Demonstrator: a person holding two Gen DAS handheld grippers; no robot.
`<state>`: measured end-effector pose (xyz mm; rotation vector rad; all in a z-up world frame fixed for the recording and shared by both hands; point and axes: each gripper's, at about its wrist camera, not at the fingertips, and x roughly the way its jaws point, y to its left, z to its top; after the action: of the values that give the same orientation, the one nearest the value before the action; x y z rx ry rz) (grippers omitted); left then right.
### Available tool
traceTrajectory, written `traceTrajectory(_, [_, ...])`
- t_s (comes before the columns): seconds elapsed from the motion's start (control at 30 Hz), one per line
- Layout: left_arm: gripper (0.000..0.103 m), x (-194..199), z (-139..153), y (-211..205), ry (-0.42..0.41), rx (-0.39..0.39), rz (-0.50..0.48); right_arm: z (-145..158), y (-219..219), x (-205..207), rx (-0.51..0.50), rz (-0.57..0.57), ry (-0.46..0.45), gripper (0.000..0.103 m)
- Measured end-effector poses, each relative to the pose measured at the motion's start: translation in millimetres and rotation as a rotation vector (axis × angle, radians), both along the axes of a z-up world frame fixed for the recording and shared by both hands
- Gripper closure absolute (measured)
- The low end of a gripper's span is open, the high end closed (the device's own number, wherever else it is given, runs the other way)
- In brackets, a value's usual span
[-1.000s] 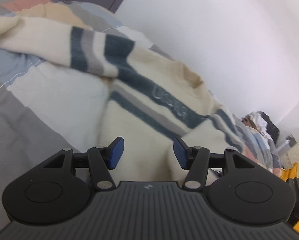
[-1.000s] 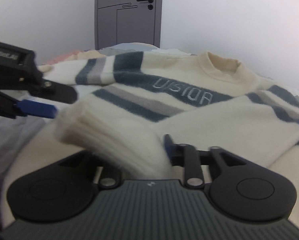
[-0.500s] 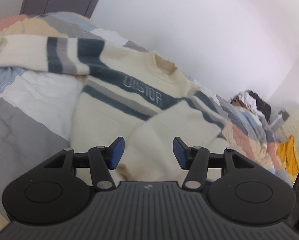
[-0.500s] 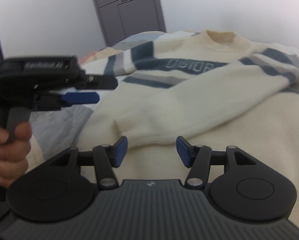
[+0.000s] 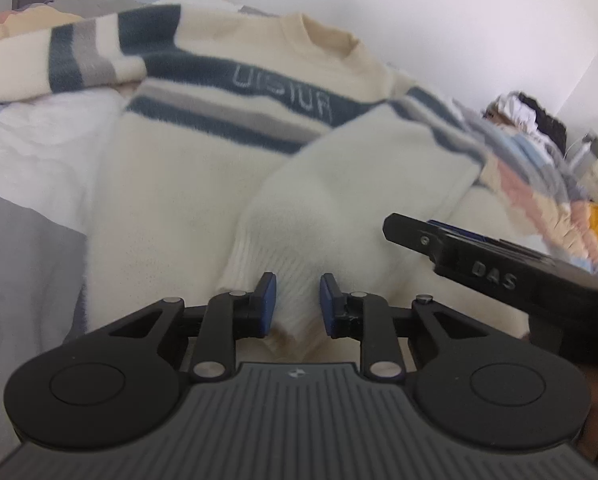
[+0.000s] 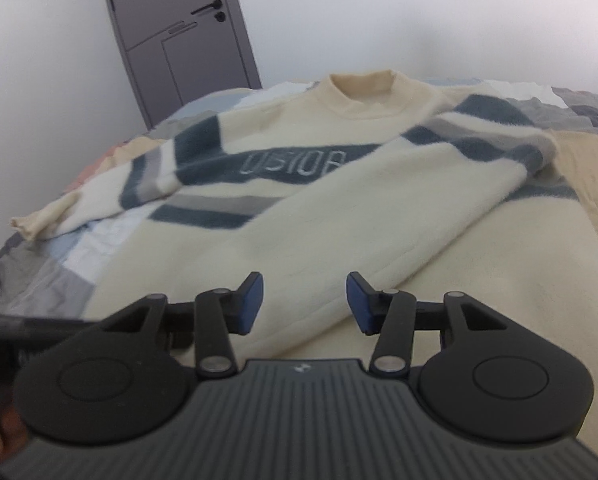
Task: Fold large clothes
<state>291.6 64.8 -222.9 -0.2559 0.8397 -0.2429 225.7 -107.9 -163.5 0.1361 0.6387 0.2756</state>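
Since the earlier frames, the left gripper had been brought down over the ribbed cuff of the folded-over sleeve, and its blue pads had been drawn closer together. The cuff lay between the pads, but whether it was pinched could not be told, since a gap was seen on the right side. One sweater was counted, cream with dark blue and grey stripes, spread face up on a patchwork bedspread ahead of both tools. Two sleeves were counted: one was folded across the chest toward the left gripper, the other was stretched out far to the left of the right gripper. Two grippers were counted. The right gripper was held low over the lower body of the sweater with its pads spread wide, and nothing was held between them. In the left wrist view, the right gripper was seen as a dark bar just to the right of the left one, level with the cuff. One grey door was seen beyond the bed, and one pile of clothes was seen far off to the right.
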Motion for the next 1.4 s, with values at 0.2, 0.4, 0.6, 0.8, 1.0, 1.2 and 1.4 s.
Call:
traceTrajectory(0.2, [0.075,-3,5,0,-0.033,0.042,-0.027,-26,6,16,-0.066,0.049,0.013,0.053])
traceTrajectory(0.4, [0.074,-12,31,13,-0.099,0.093,0.003,-26,2,16,-0.049,0.050,0.011,0.053])
traceTrajectory(0.6, [0.074,7,78,90,-0.069,0.063,0.140,-23,-1,14,-0.040,0.057,0.017,0.053])
traceTrajectory(0.8, [0.053,37,115,206,-0.075,0.210,0.352,-22,-3,12,-0.019,0.048,0.028,0.053])
traceTrajectory(1.0, [0.050,87,106,300,0.037,0.360,0.474,-23,1,12,-0.038,0.048,0.019,0.052])
traceTrajectory(1.2, [0.041,107,81,314,0.035,0.385,0.414,-23,4,15,-0.034,0.030,0.031,0.050])
traceTrajectory(1.4, [0.040,131,30,282,0.103,0.708,0.317,-23,6,18,-0.033,0.019,0.037,0.049])
